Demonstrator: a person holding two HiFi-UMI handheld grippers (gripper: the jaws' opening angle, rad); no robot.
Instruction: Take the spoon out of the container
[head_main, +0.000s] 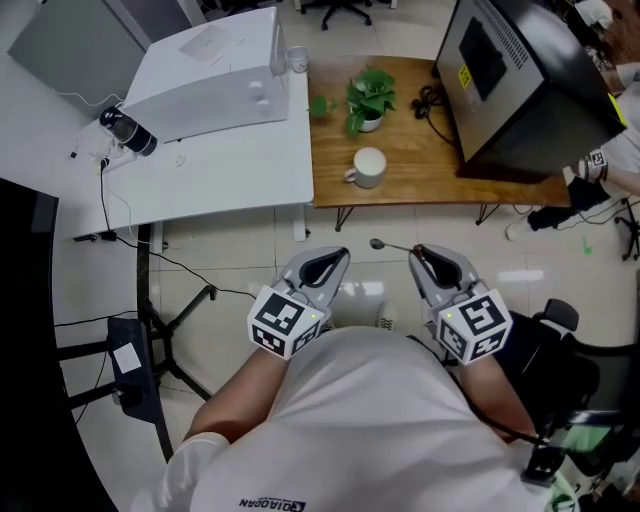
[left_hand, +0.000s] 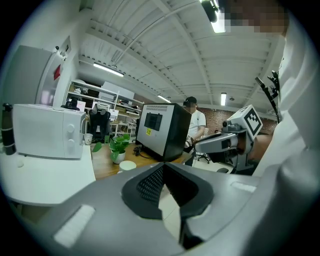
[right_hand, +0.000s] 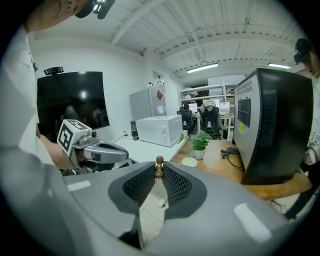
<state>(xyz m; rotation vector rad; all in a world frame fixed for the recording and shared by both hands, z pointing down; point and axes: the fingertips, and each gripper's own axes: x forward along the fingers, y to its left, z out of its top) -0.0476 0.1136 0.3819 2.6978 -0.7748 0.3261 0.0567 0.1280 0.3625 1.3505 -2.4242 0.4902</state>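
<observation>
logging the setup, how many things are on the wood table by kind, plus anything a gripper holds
plant: 1
mug: 1
black box: 1
cable: 1
spoon: 1, held in the right gripper
total: 5

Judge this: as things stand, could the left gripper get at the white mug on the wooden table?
Probably yes: the mug stands at the front of the table, only open floor lies before the left gripper, though its jaws are shut.
</observation>
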